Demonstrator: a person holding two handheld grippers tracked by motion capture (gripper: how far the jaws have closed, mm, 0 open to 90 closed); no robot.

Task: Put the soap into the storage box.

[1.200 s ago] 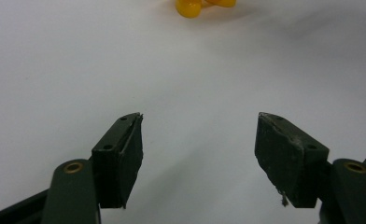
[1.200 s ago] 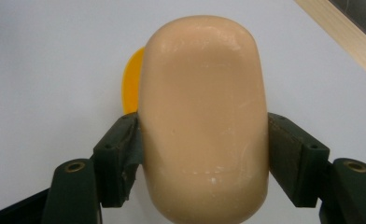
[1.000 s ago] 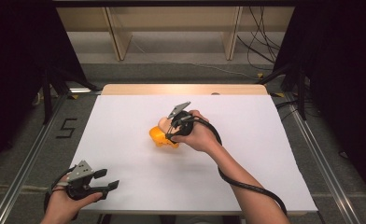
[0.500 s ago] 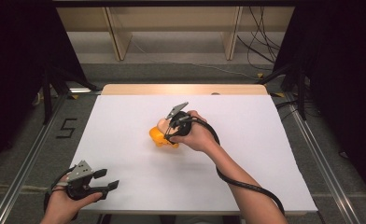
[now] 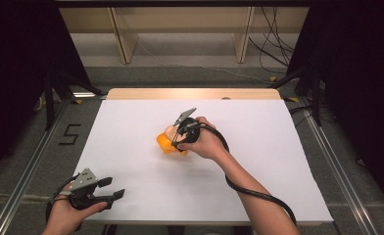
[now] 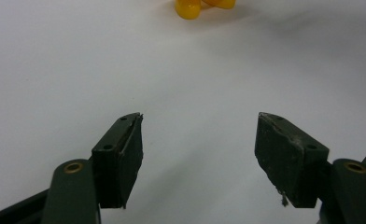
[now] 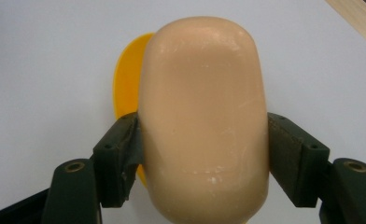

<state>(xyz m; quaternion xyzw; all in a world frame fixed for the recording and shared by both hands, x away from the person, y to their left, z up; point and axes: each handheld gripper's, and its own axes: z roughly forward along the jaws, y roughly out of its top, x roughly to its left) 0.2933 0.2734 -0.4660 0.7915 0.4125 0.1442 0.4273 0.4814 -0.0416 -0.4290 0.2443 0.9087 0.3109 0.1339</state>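
Observation:
A smooth beige rounded piece [image 7: 204, 121] sits between the jaws of my right gripper [image 7: 202, 154], which is shut on it, both pads pressed against its sides. Behind and under it shows an orange-yellow part [image 7: 125, 84]. In the high view the right gripper [image 5: 180, 139] holds this beige and orange toy [image 5: 164, 142] near the middle of the white table [image 5: 278, 161]. My left gripper [image 5: 112, 191] rests open near the front left corner, with nothing between its jaws. In the left gripper view the left gripper [image 6: 200, 154] points at bare table, with the orange piece [image 6: 202, 7] far ahead.
A wooden strip [image 5: 190, 93] runs along the table's far edge. Metal rails [image 5: 28, 166] flank the table on both sides. A cable [image 5: 258, 193] trails from the right gripper along the forearm. Shelving and cables [image 5: 273, 49] lie on the floor beyond.
The right gripper and the toy have shifted slightly toward the front left. The left gripper stays where it was.

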